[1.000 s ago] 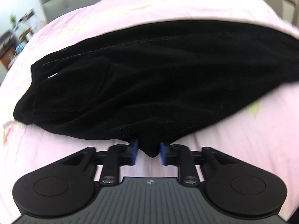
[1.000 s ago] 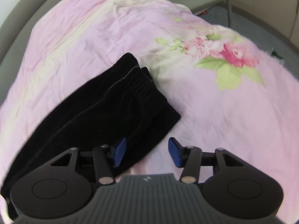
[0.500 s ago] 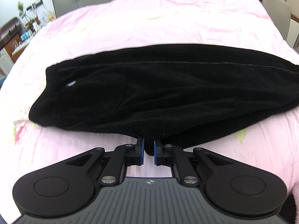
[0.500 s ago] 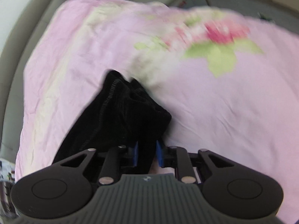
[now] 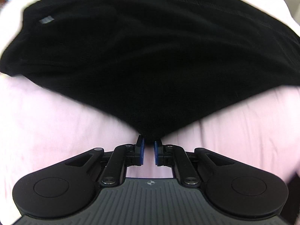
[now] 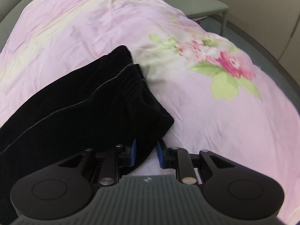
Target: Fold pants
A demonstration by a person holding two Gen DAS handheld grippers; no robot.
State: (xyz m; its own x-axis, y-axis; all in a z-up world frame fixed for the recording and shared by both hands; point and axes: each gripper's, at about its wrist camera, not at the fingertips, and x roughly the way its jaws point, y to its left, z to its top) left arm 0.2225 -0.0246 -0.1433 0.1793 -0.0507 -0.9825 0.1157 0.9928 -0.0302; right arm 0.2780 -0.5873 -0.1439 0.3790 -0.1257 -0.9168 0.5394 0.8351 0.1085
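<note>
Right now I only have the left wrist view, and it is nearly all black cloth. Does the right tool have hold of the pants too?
Observer: Yes. The right tool is shut on a bunched fold of the black pants, at the near corner of the leg end.
Operator: How does that leg end lie?
Observer: It rests on the pink duvet in stacked layers, with a pale stitched seam running along the top one.
Operator: What is beyond it on that side?
Observer: A printed pink flower with green leaves is on the duvet, apart from the pants, and a grey bench stands past the bed.
</note>
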